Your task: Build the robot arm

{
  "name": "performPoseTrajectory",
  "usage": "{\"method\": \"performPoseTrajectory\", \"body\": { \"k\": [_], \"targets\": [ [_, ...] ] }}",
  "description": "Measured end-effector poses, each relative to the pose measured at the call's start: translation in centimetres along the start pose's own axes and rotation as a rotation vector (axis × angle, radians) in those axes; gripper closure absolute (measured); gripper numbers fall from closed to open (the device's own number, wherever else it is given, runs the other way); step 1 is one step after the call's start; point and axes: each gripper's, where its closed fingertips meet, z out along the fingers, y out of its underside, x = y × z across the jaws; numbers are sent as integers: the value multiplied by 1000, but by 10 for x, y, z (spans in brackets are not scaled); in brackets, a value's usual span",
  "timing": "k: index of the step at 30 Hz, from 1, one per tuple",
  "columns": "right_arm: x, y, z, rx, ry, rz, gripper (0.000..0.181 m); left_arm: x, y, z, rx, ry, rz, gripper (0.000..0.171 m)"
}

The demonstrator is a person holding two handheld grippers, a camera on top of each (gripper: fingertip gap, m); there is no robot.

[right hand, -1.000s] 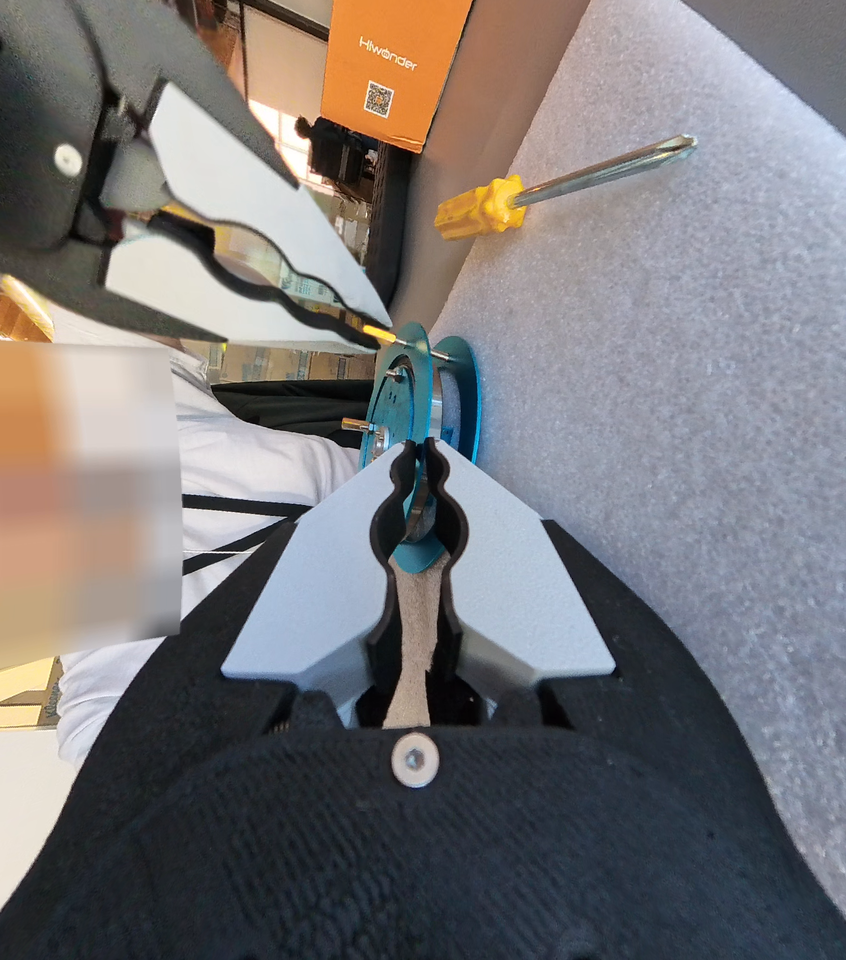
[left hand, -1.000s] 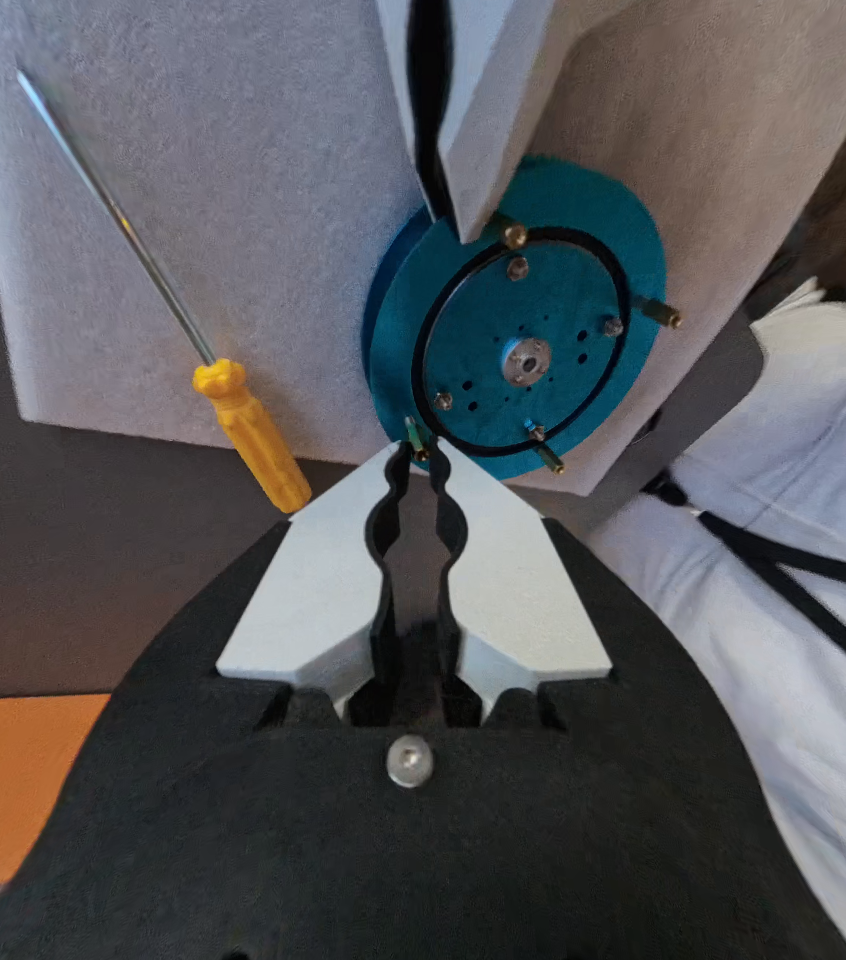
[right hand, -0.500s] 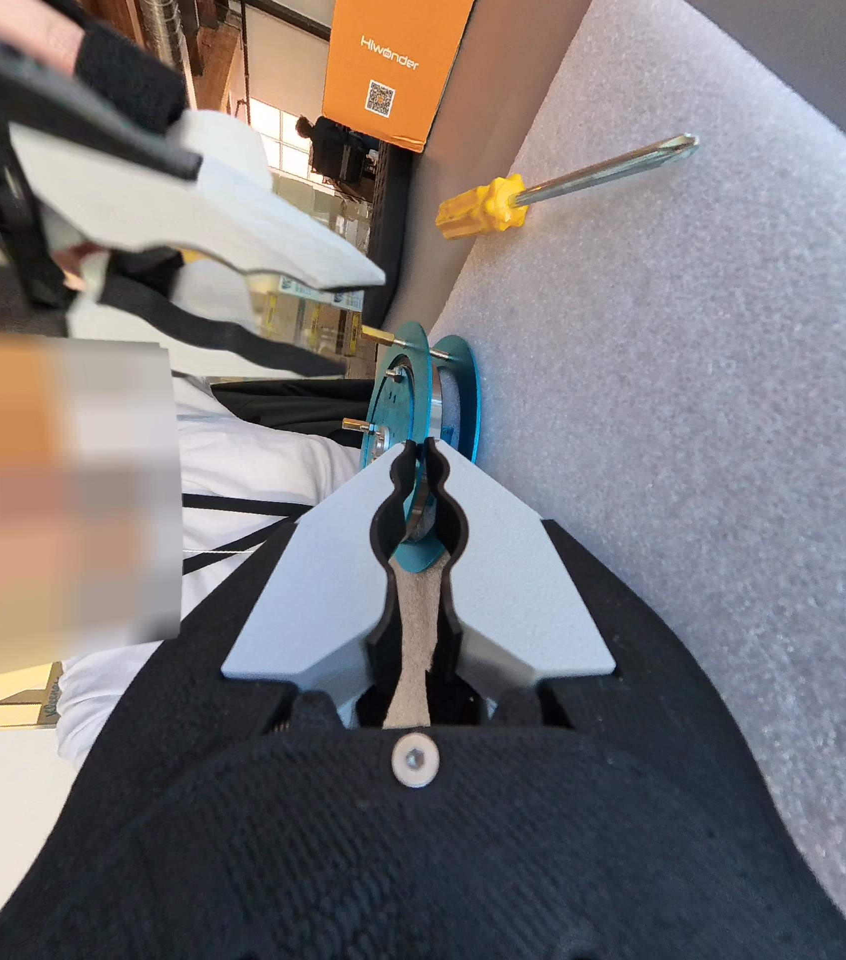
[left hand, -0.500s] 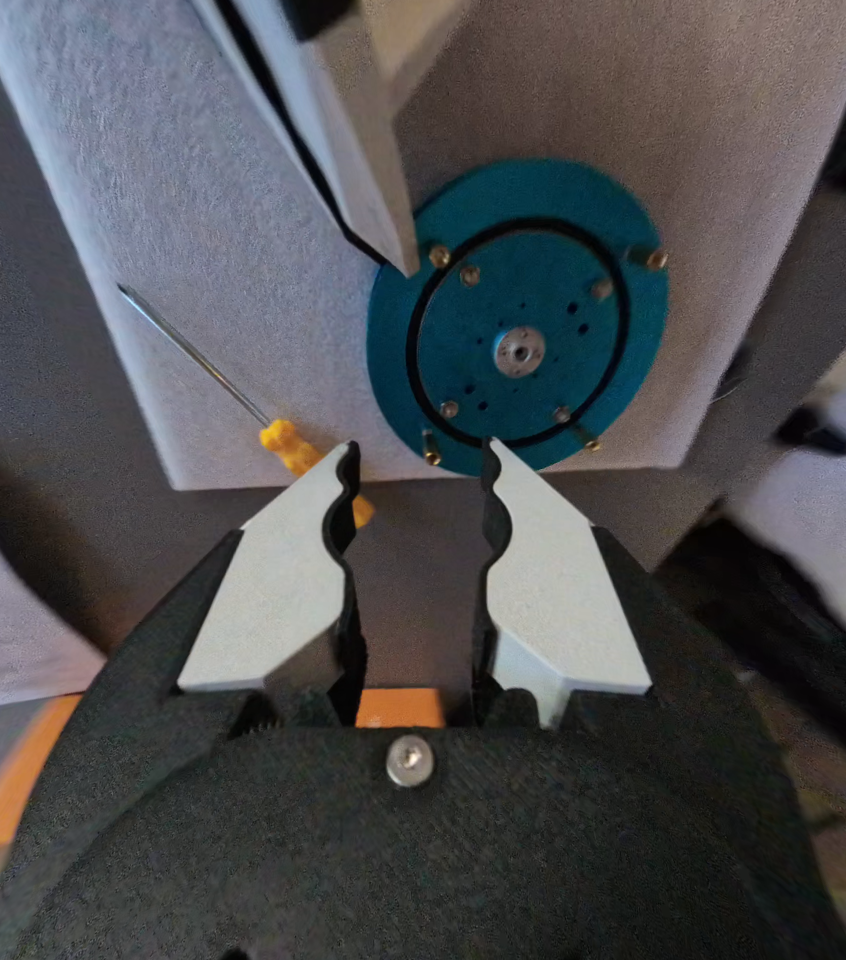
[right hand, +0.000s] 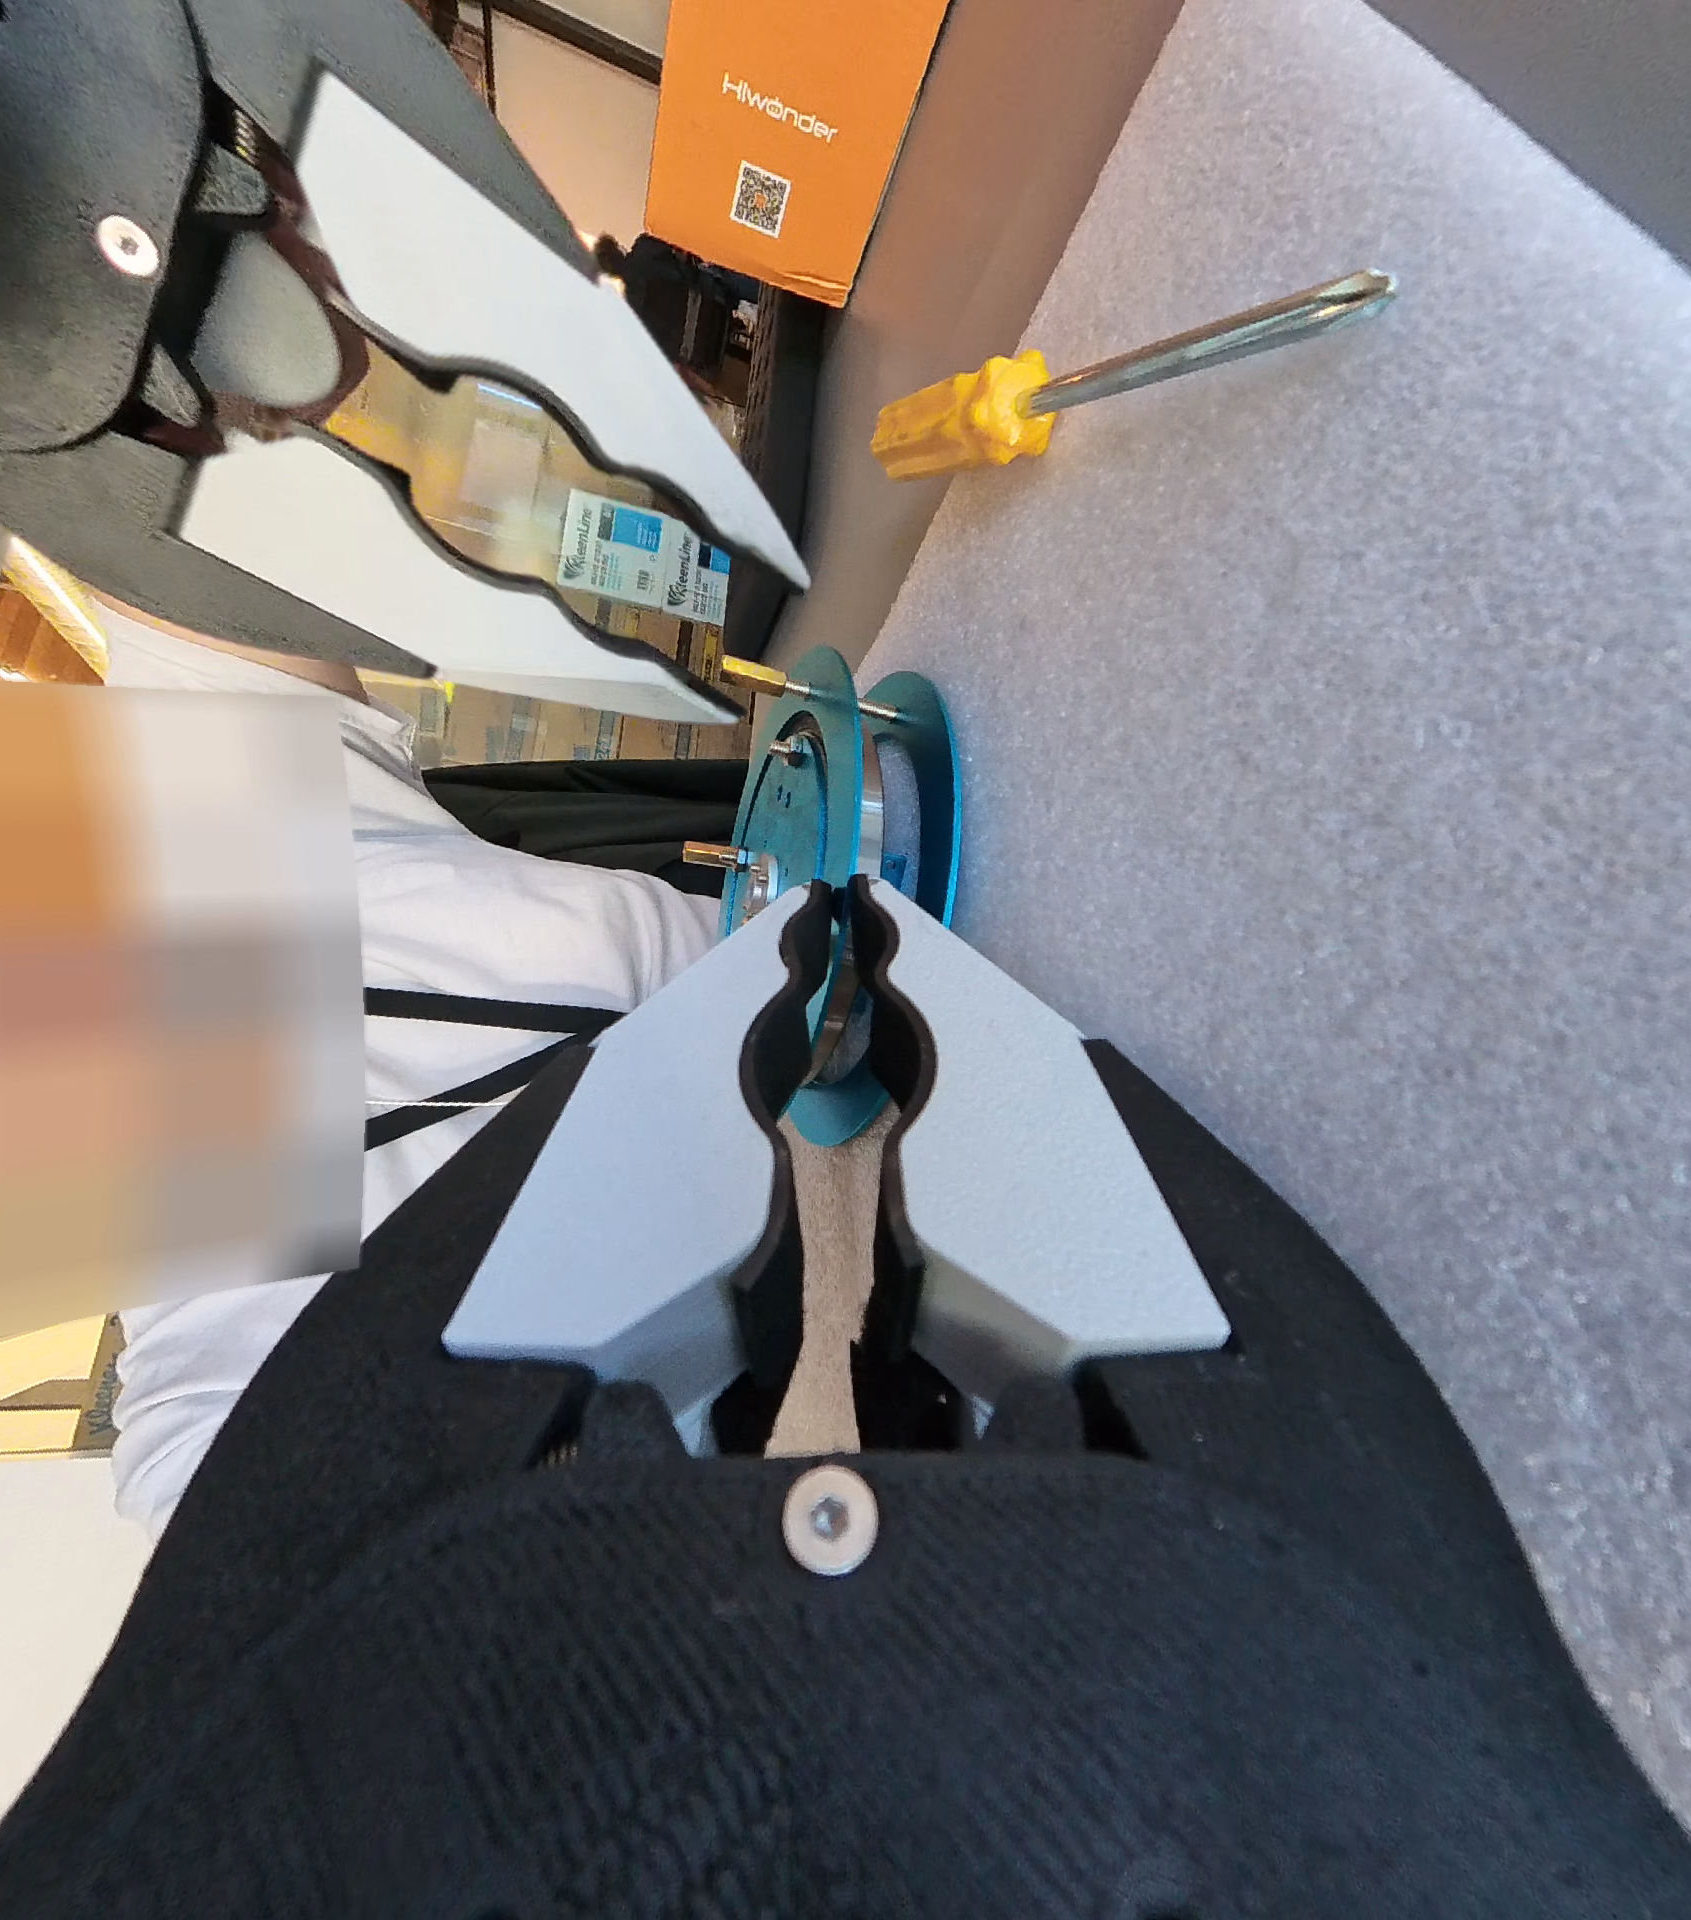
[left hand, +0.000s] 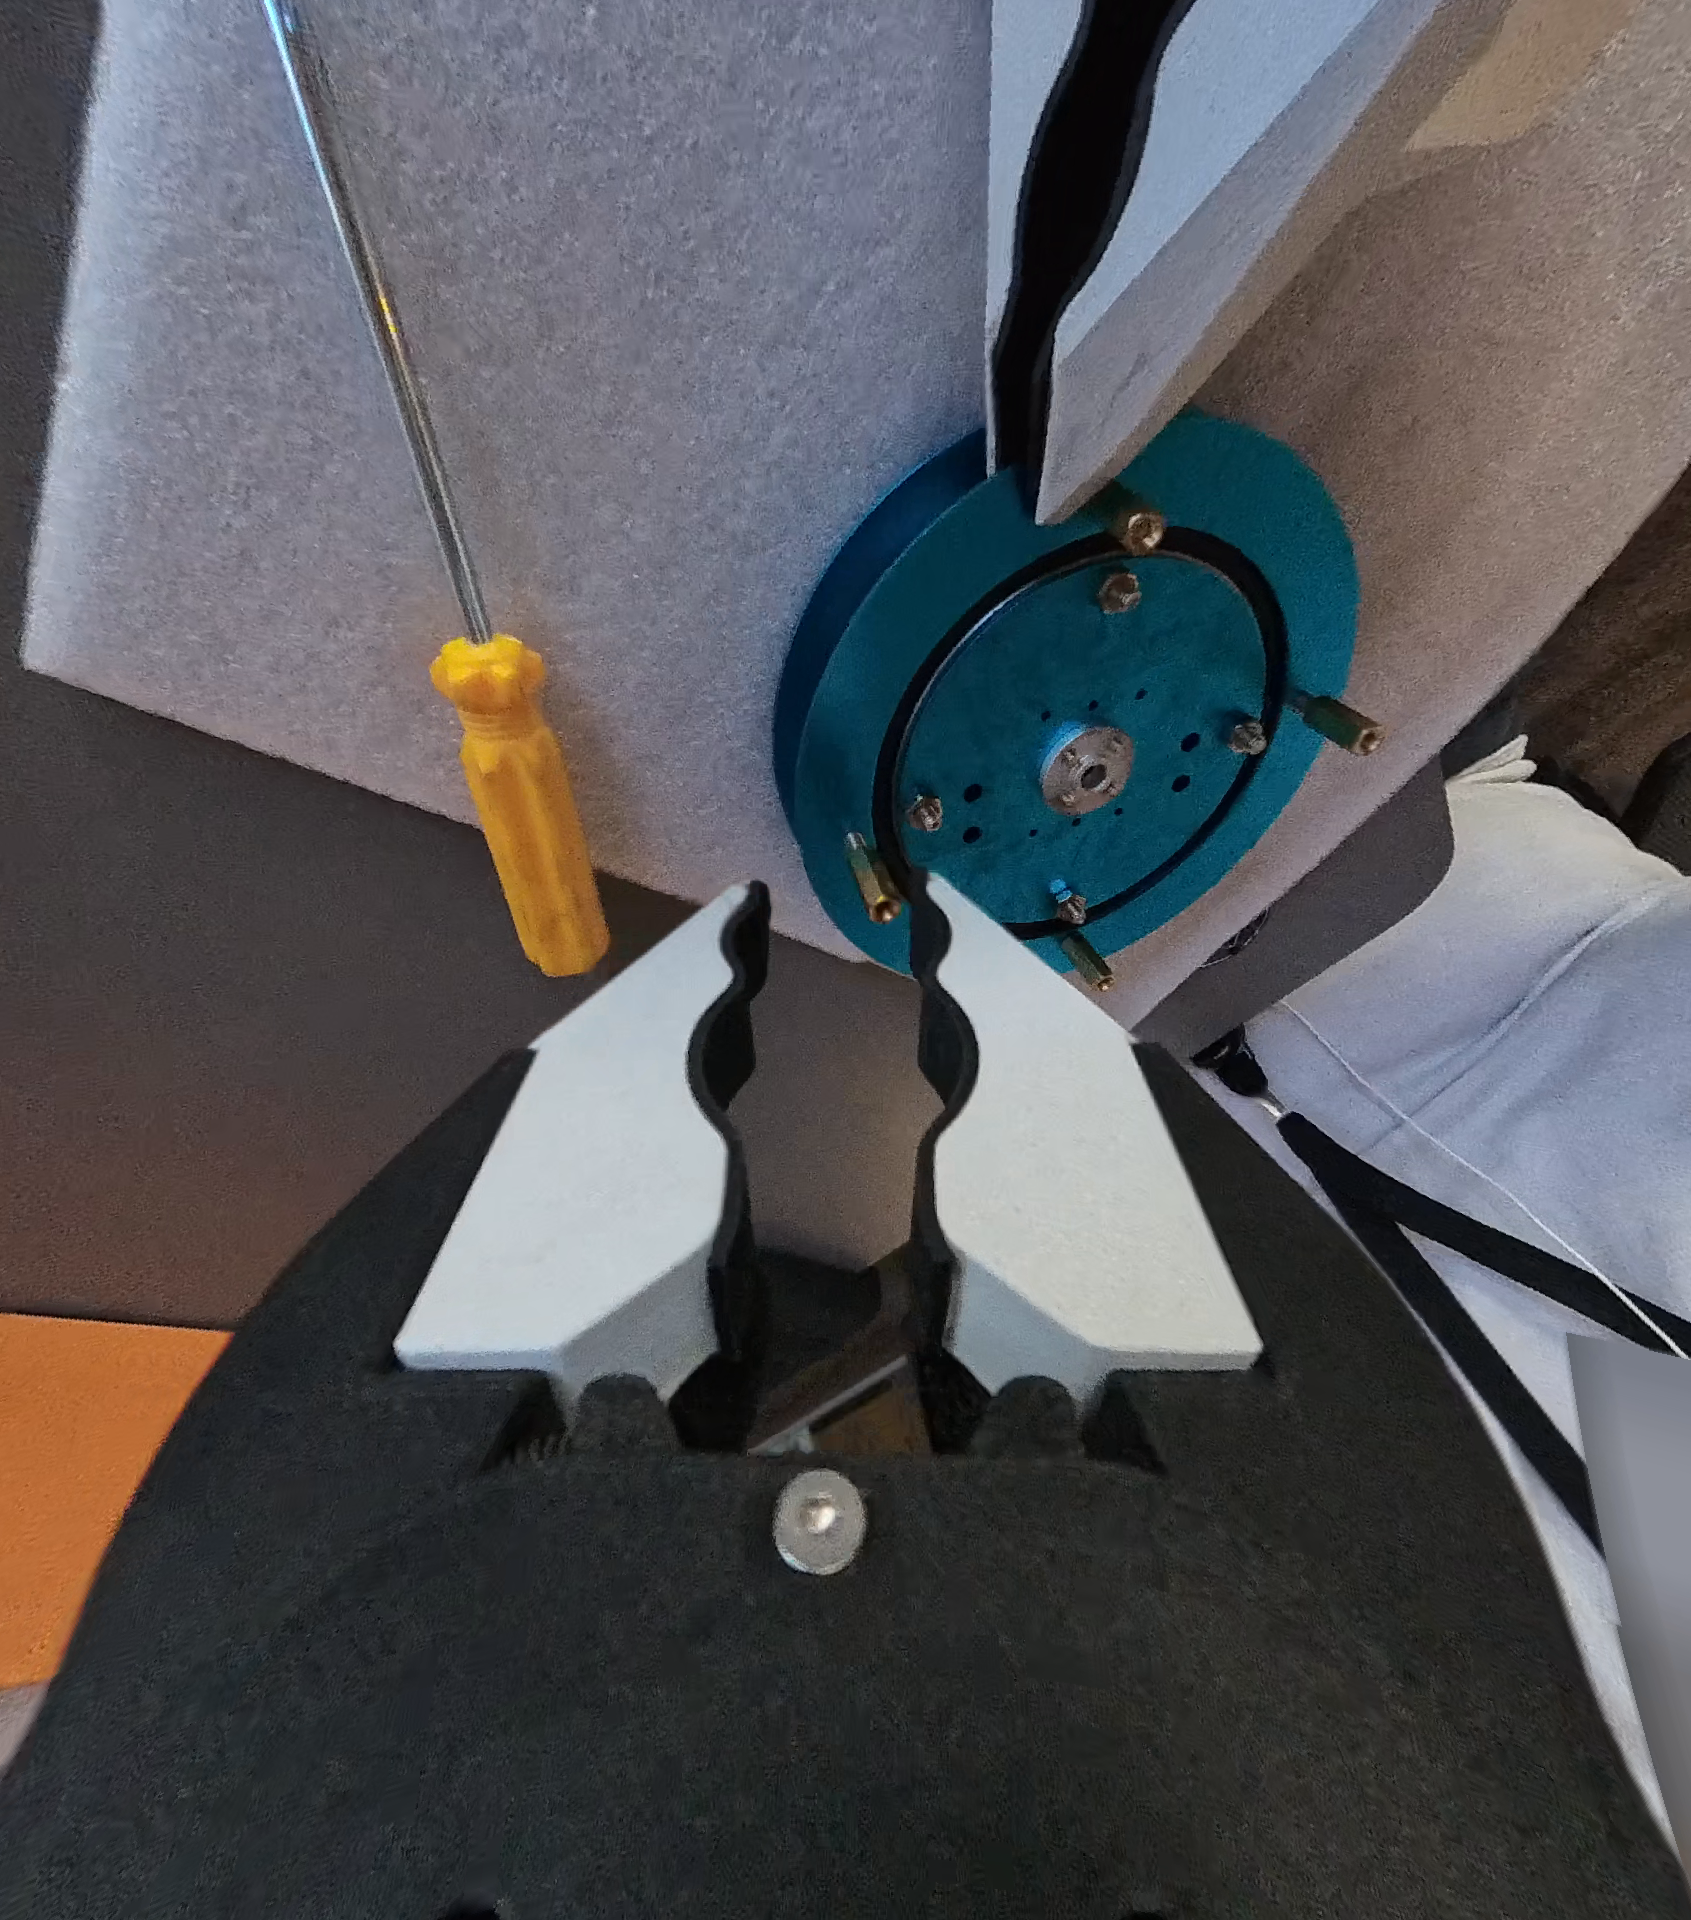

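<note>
A blue two-disc assembly (left hand: 1080, 748) with brass standoffs lies on a grey foam pad (left hand: 612, 312). My left gripper (left hand: 838, 899) is open, and a brass standoff (left hand: 872, 878) at the disc's near rim stands between its tips without being pinched. My right gripper (right hand: 841, 899) is shut on the upper disc's rim (right hand: 841, 769); in the left wrist view it comes in from the top (left hand: 1038, 488). In the right wrist view, the left gripper (right hand: 768, 649) hovers open at the same standoff (right hand: 753, 670).
A yellow-handled screwdriver (left hand: 519, 810) lies on the foam left of the disc, its handle overhanging the pad's edge; it also shows in the right wrist view (right hand: 966, 426). An orange box (right hand: 789, 135) stands beyond the pad. A person's white sleeve (left hand: 1547, 1091) is close by on the right.
My left gripper was closed on the rim standoff, then opened wide and pulled back, and has now moved in again with the jaws narrower around the standoff. The right gripper has not moved.
</note>
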Motion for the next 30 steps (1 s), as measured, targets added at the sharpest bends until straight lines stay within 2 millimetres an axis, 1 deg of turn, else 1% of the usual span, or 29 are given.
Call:
{"method": "performPoseTrajectory", "body": {
  "k": [1,2,4,5,6,8,11,12,13,15,17,18,19,20,21,23,24,25,26,29,30],
  "targets": [
    [0,0,0,0,0,0,179,2,2,3,-16,11,-8,151],
    [0,0,0,0,0,1,179,5,3,7,-29,31,-10,162],
    [0,0,0,0,0,2,179,5,1,9,-29,29,7,166],
    [0,0,0,1,-2,1,179,4,1,9,-36,5,49,166],
    [0,0,0,2,-2,0,179,3,2,10,-48,-30,127,166],
    [0,0,0,3,2,1,179,-1,3,11,-86,-145,378,167],
    [0,0,0,2,1,2,179,-7,1,11,-150,-406,859,167],
    [0,0,0,1,1,2,179,-9,-1,11,-169,-487,992,168],
    [0,0,0,1,1,3,179,-10,-2,10,-187,-553,1089,168],
    [0,0,0,0,2,4,179,-9,-3,10,-194,-605,1169,167],
    [0,0,0,0,3,5,179,-9,0,8,-176,-563,1137,165],
    [0,0,0,0,3,4,179,-10,1,6,-157,-531,1080,154],
    [0,0,0,1,2,3,179,-12,-2,0,-116,-503,990,138],
    [0,0,0,1,2,3,179,-12,-4,-5,-69,-441,869,130],
    [0,0,0,2,3,3,179,-7,-5,-9,-18,-336,730,132],
    [0,0,0,0,3,5,179,2,-11,-18,84,-137,422,142],
    [0,0,0,-1,2,5,179,6,-11,-20,96,-45,288,150],
    [0,0,0,-2,2,5,179,9,-8,-18,89,28,189,152],
    [0,0,0,-2,1,5,179,7,-4,-15,66,55,126,151],
    [0,0,0,1,1,1,179,-3,-1,0,39,16,69,148],
    [0,0,0,1,1,1,179,-3,1,4,20,19,52,147]
  ]
}}
